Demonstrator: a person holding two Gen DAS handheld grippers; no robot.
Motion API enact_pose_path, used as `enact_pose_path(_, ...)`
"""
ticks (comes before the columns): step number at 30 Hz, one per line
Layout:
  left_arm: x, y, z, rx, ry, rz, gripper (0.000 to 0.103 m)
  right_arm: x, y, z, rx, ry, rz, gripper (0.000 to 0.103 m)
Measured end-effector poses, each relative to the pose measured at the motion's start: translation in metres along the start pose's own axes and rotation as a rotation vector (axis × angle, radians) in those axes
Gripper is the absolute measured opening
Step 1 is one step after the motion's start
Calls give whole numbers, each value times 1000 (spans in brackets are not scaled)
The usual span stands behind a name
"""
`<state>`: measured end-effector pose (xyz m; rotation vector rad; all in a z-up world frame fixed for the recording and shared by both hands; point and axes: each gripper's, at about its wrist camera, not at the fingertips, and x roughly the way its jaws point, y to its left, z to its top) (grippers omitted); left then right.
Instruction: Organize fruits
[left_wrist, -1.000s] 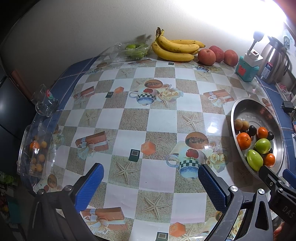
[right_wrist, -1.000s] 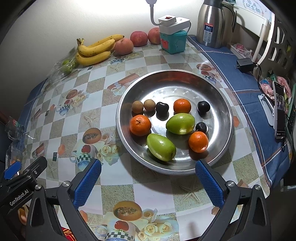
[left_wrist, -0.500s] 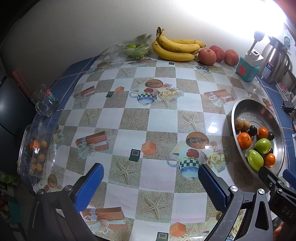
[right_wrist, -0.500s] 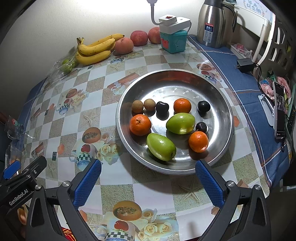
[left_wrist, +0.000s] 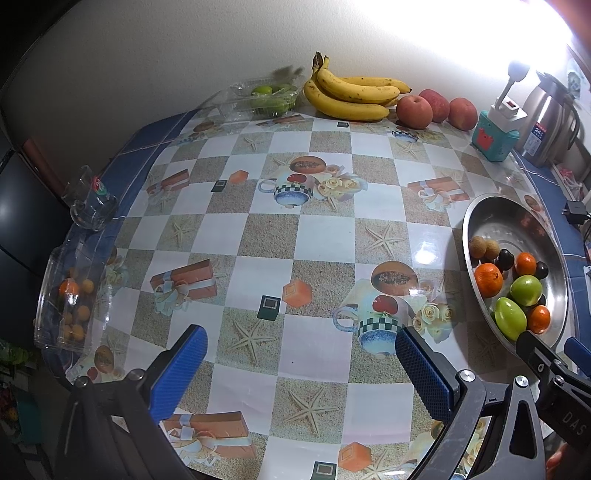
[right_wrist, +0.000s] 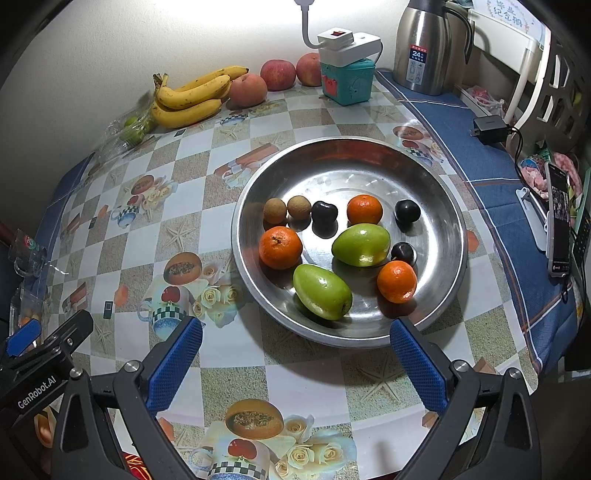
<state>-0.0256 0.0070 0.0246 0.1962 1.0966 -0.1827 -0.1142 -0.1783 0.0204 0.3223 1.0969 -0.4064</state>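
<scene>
While the glossy checked tablecloth (right_wrist: 236, 373), printed with starfish, teacups and gift boxes, is spread over the table, a round stainless-steel basin (right_wrist: 436, 206) with a smooth mirrored wall is seen on it in the right wrist view. Within the basin are held two waxy green mangoes (right_wrist: 360, 244), three dimpled tangerines (right_wrist: 280, 247), two rough brown longans (right_wrist: 275, 210) and three shiny dark plums (right_wrist: 324, 212), all lying close together on the basin floor. Along the wall, a bunch of speckled yellow bananas (right_wrist: 192, 96) is laid beside three red apples (right_wrist: 277, 74), and green limes in a clear plastic clamshell (left_wrist: 267, 96) are seen to their left. A teal box (right_wrist: 345, 83) carries a white power strip with a red switch, and next to it a brushed-steel thermos jug (right_wrist: 424, 44) bears a label on which "24" can be read. At the table's left edge a clear plastic box of small orange fruits (left_wrist: 70, 299) is placed. The right gripper (right_wrist: 295, 354) is held low before the basin's near rim, its blue ribbed pads spread wide and nothing grasped. The left gripper (left_wrist: 301, 365) is held over bare tablecloth well left of the basin, likewise released and empty. "GenRobot.AI" is printed on the left tool's body as seen from the right camera, and "DAS" is read on the right tool's body in the left camera.
</scene>
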Motion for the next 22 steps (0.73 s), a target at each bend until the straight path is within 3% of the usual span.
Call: enact_pose_path(22, -2, -1, 3, -2, 2, 8, 103, 2, 0, -3, -2, 8, 0, 101)
